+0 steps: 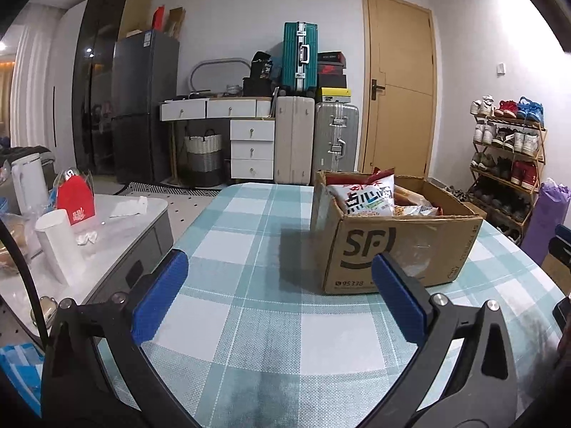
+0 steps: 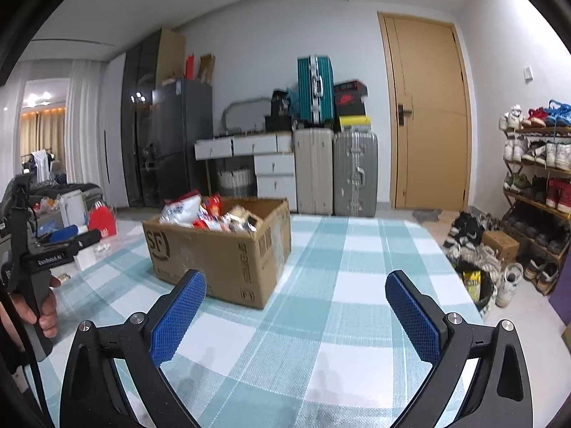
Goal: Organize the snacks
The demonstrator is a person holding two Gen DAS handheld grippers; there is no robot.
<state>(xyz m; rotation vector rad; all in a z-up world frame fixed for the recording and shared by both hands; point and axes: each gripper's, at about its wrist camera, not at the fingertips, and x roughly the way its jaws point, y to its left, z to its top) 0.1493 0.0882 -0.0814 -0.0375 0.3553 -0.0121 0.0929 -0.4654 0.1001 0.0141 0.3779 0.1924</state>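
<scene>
Cardboard box [image 1: 392, 246] printed "SF" and "95338" sat on checked tabletop [image 1: 249, 321], right of centre in left view, holding snack bags [image 1: 367, 196] with Chinese print. Left gripper [image 1: 280, 274] jaws wide, empty. Right gripper [image 2: 295, 294] jaws wide, empty. Nike shoebox [image 2: 349, 99] upper centre.

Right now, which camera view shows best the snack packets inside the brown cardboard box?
The right wrist view: it looks down into the brown cardboard box, showing many snack packets. The left wrist view shows mainly one white packet above the near wall.
</scene>
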